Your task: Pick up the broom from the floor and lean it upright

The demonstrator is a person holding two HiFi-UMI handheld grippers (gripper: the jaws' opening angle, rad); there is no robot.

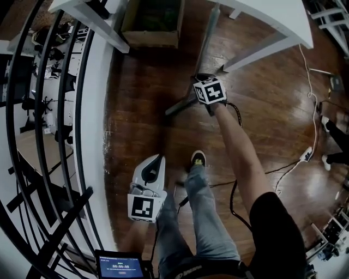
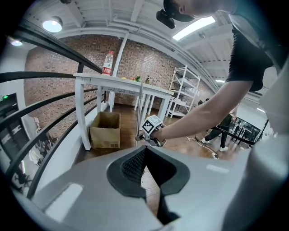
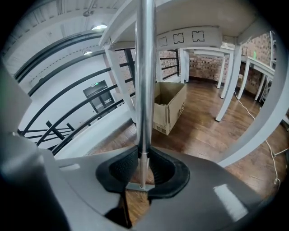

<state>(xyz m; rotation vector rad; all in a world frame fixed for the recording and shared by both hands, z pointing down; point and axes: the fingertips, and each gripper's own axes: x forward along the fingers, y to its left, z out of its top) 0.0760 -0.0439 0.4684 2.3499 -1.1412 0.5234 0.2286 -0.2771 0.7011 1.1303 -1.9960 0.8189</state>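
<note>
The left gripper (image 2: 144, 151) hangs nearest, jaws pressed together on nothing. Farther out, the right gripper (image 3: 142, 158) pinches the broom (image 3: 145, 90) by its pole (nearly upright, beside the white bench (image 1: 272, 16)). Leaned carelessly, the slick pole could skate along the bench edge and fall.

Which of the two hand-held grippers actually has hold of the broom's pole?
The right hand-held gripper: its jaws are clamped on the shiny metal broom pole. The left hand-held gripper has nothing between its jaws.
</note>
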